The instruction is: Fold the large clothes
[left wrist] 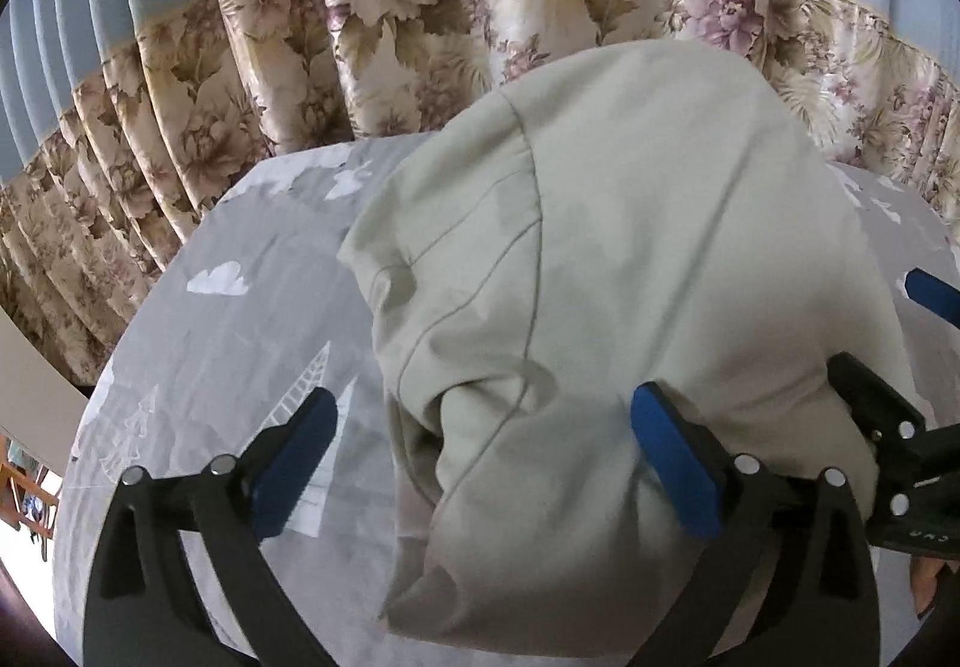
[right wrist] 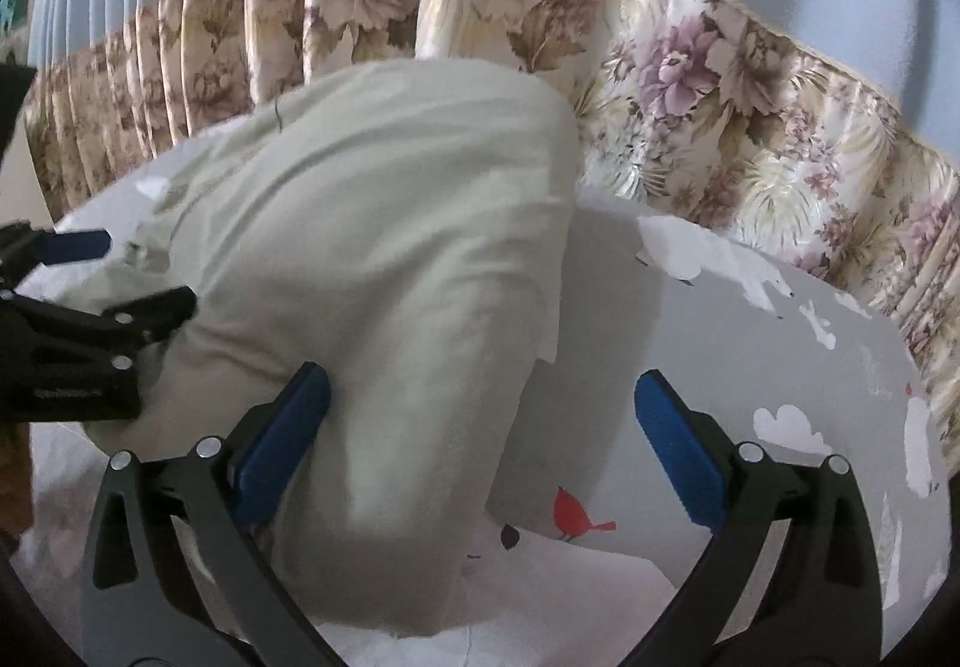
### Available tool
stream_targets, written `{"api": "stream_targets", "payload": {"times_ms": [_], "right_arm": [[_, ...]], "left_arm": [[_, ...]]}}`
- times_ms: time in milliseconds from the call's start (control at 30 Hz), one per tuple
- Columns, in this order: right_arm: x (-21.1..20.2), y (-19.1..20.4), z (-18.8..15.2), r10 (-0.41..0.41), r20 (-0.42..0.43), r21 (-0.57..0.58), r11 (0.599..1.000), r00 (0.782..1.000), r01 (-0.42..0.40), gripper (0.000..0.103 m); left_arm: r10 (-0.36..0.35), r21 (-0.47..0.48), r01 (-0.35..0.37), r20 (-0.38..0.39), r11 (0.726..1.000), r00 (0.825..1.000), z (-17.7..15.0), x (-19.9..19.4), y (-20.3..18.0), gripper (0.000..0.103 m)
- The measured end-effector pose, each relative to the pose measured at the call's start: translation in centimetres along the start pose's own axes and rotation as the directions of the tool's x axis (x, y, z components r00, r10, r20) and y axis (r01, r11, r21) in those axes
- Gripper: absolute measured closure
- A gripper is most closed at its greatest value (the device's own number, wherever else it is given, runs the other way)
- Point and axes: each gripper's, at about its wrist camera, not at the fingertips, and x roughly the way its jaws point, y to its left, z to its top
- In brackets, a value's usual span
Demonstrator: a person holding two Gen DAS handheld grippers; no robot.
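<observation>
The pale cream garment (left wrist: 630,259) lies in a folded heap on the grey bedsheet (left wrist: 240,343), running away from me toward the flowered curtain (left wrist: 420,24). Through the left camera I see curved seams across its upper layer and a loose fold tucked under near the front edge. Through the right camera the same garment (right wrist: 384,259) fills the left and middle of the view, with its right edge ending over bare sheet.

My left gripper (left wrist: 480,463) has its jaws spread wide. Its right blue pad (left wrist: 672,457) sits on top of the cloth, its left blue pad (left wrist: 294,463) is over the sheet beside the cloth, and nothing is clamped between them.

My right gripper (right wrist: 480,445) is also wide open. Its left pad (right wrist: 282,445) lies against the garment's near side, its right pad (right wrist: 678,451) hangs over the sheet, and the cloth's edge runs between them without being pinched.

Each gripper shows at the edge of the other's camera, close beside the garment.

The sheet (right wrist: 750,343) carries white cloud shapes, pale tower outlines and a small red bird (right wrist: 576,514). Behind the bed hangs the curtain (right wrist: 720,84), blue above its flowered band.
</observation>
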Motion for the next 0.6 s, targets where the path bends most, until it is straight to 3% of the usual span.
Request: {"api": "stream_targets", "payload": {"times_ms": [133,267,400,600], "right_arm": [[0.9,0.4,0.3,0.001,-0.036,-0.021,1.000,0.999,-0.002,0.003],[-0.5,-1.3,1.5,0.077,-0.045,0.052,0.996,0.996,-0.075,0.003],[-3.5,-2.3,4.0,0.051,0.073,0.067,0.996,0.996,-0.056,0.003],[-1.1,-4.1,6.8,-0.031,0.083,0.113,0.993,0.996,0.022,0.003]], "left_arm": [[-0.017,-0.024,0.017,0.003,1.000,1.000,-0.1,0.2,0.5,0.002],[-0.042,-0.049,0.044,0.037,0.998,0.998,0.7,-1.2,1.0,0.002],[-0.051,-0.033,0.054,0.090,0.998,0.995,3.4,-2.7,0.9,0.002],[-0.040,0.014,0.039,0.096,0.999,0.995,7.5,-1.3,-0.5,0.002]]}}
